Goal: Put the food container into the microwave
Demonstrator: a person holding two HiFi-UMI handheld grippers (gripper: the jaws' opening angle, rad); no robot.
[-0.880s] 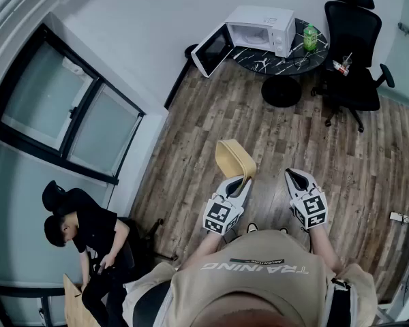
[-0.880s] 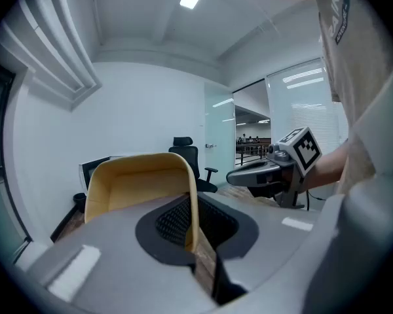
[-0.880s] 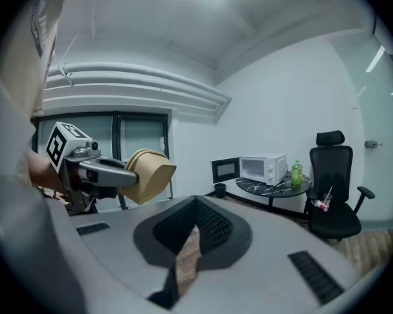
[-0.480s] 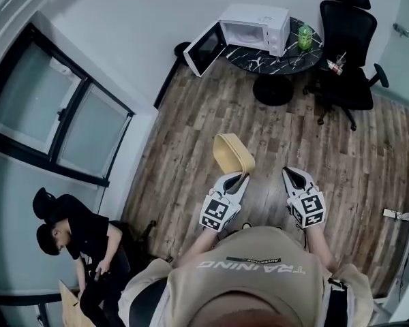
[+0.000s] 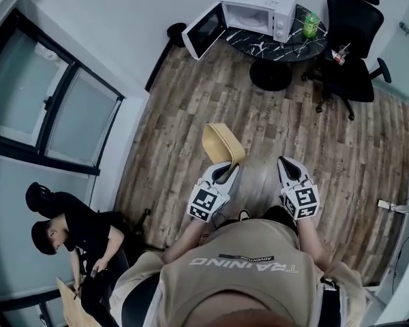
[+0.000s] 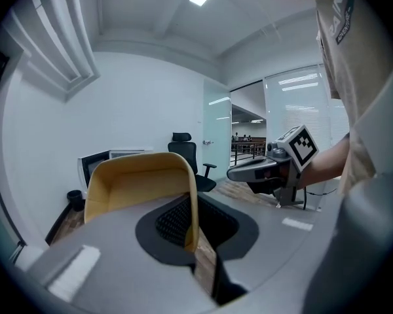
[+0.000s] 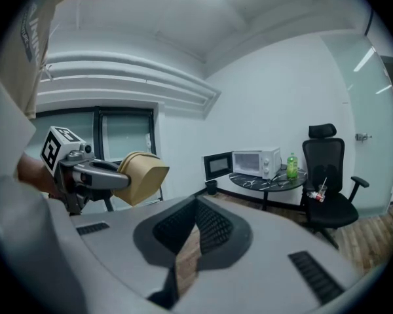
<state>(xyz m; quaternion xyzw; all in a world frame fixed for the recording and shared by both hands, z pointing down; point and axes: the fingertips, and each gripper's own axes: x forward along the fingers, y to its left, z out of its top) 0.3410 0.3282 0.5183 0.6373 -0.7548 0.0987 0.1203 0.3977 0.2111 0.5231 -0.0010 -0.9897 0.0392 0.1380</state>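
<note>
The food container (image 5: 223, 144), a tan, empty tub, is held in the air above the wood floor (image 5: 191, 114), tipped on its side just ahead of the person's body. The left tool (image 5: 225, 172) grips it by the rim. In the left gripper view one thin side wall stands pinched between the closed jaws, and the rest of the tub rises up and to the left of them. The right tool (image 5: 285, 163) hangs just beside it on the right, not touching it. Its jaws are drawn almost together, with only a slit of floor showing between them and nothing held. The white microwave (image 5: 255, 11) stands well apart across the room on a round dark worktop (image 5: 259, 45), with its door (image 5: 203, 33) swung wide open. A green bottle (image 5: 311, 24) stands just beside the microwave, and a black office chair (image 5: 351, 53) is near the worktop.
</note>
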